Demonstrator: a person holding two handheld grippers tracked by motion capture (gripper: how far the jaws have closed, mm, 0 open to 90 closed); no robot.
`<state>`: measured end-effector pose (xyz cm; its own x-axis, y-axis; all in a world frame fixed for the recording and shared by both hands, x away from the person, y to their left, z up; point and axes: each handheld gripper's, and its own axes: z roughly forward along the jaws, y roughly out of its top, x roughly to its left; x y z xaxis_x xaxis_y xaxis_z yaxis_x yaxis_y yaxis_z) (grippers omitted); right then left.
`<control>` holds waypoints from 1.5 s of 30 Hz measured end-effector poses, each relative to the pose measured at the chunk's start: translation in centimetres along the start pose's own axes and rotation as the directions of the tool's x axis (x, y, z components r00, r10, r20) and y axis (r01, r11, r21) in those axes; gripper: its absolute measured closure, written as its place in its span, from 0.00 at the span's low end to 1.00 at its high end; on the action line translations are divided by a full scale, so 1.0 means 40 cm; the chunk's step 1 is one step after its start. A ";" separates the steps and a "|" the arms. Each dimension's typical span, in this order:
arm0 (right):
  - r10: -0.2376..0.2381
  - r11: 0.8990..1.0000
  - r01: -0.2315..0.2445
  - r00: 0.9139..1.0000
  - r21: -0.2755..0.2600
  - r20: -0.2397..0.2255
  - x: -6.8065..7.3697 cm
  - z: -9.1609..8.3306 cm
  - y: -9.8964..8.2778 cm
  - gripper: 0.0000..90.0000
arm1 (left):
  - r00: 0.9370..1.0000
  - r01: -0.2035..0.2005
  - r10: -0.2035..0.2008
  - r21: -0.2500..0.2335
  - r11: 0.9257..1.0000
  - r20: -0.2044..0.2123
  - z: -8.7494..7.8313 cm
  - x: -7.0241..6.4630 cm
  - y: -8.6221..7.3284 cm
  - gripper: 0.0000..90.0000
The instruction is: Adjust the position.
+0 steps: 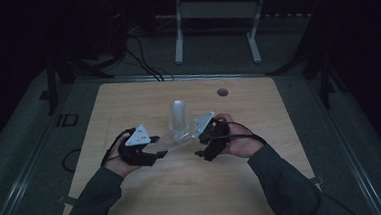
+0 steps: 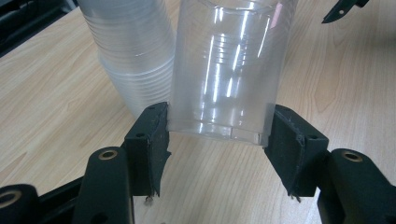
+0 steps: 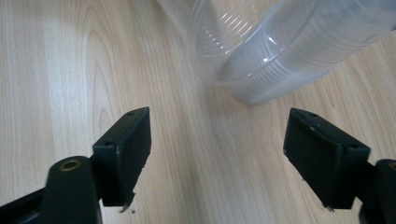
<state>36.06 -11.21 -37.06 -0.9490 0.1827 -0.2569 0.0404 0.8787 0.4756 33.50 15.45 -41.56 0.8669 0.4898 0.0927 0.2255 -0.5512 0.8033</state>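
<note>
In the high view, a wooden table sits in a dim room, and a person's two forearms come in from the near edge. A stack of clear plastic cups stands upright near the table's middle. The left gripper lies just left of the stack's base, and a single clear cup lies tilted between this gripper and the stack, its far end beside the stack's foot. The right gripper is just right of the stack, near it but apart from it. A small round grommet is set in the table's far part. Beyond the table a white frame stands on the floor.

In the left gripper view, the left gripper has its two jaws pressed on either side of the cup at its closed bottom end, gripping it. The cup is see-through and holds nothing. The stack stands behind it to the left, close beside it; whether the two touch cannot be told. A black tip of the other gripper shows at the far right.

In the right gripper view, the right gripper has its jaws spread wide with bare table between them. Beyond them, the cup's open mouth faces the camera, empty, with the ribbed stack right behind it.
</note>
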 end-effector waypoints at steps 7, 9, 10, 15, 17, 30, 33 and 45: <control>0.035 0.998 -0.035 0.999 -0.042 0.009 -0.004 0.005 -0.006 0.28 | 0.999 0.031 -0.032 -0.042 0.999 -0.008 -0.003 0.007 -0.015 0.46; 0.053 0.997 -0.052 0.999 -0.056 0.006 -0.005 0.008 -0.008 0.28 | 0.999 0.039 -0.039 -0.054 0.998 -0.004 -0.005 0.010 -0.019 0.46; 0.064 0.996 -0.064 0.998 -0.068 0.002 -0.006 0.009 -0.008 0.28 | 0.999 0.045 -0.046 -0.062 0.997 -0.006 -0.006 0.010 -0.021 0.46; 0.106 0.988 -0.106 0.994 -0.115 -0.007 -0.007 0.015 -0.012 0.28 | 0.998 0.055 -0.056 -0.068 0.996 -0.011 -0.006 0.011 -0.030 0.46; 0.134 0.980 -0.134 0.991 -0.145 -0.010 -0.011 0.020 -0.015 0.28 | 0.998 0.062 -0.063 -0.078 0.995 -0.015 -0.008 0.014 -0.033 0.46; 0.218 0.942 -0.219 0.975 -0.253 -0.032 -0.007 0.039 -0.032 0.28 | 0.996 0.087 -0.088 -0.140 0.986 0.002 -0.024 0.013 -0.031 0.46; 0.235 0.932 -0.239 0.971 -0.273 -0.046 -0.005 0.044 -0.036 0.34 | 0.995 0.097 -0.097 -0.154 0.983 0.007 -0.026 0.012 -0.031 0.46; 0.294 0.863 -0.323 0.946 -0.389 -0.134 -0.007 0.049 -0.043 0.34 | 0.992 0.123 -0.119 -0.180 0.976 0.031 -0.025 0.017 -0.039 0.46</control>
<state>36.86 -11.92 -39.45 -0.9282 0.3719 0.0094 0.2196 0.5272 0.8209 33.30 17.32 -42.17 0.8470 0.5312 -0.0219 0.2466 -0.3560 0.9014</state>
